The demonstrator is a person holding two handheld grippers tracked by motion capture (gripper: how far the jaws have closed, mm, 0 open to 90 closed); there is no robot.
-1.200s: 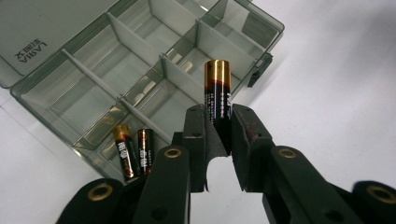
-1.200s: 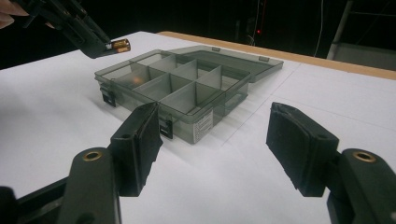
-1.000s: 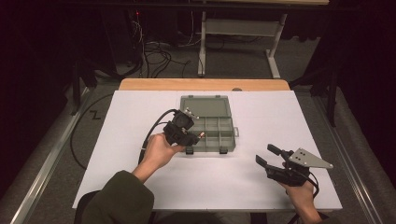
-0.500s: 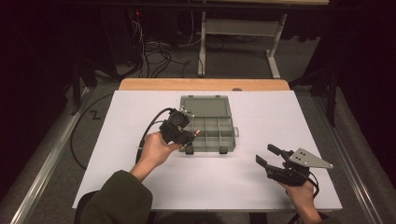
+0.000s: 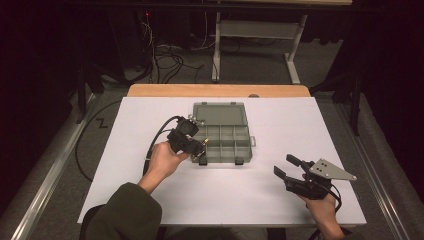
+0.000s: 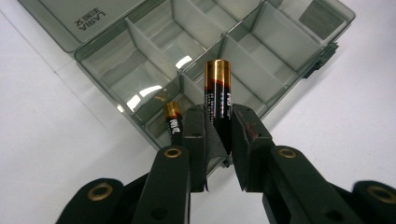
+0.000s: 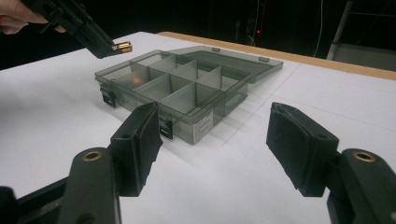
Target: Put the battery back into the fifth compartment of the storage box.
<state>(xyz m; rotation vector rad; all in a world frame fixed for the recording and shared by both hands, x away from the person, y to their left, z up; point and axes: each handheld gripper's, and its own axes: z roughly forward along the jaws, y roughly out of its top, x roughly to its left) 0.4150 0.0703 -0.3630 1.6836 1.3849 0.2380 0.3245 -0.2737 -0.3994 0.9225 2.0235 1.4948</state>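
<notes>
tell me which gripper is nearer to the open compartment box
Left. The left gripper hovers over the box's near-left corner, shut on a battery. The right gripper stands apart from it on the white table, jaws open.

"LASMA", perhaps, on box lid (image 6: pixel 88 21)

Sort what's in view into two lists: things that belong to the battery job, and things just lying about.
Job:
- battery clamped in the left gripper
- second battery already in a compartment
- compartment box, lid open
- right gripper, open, waiting

Lying about:
- cables on the floor
- table frame behind
</notes>
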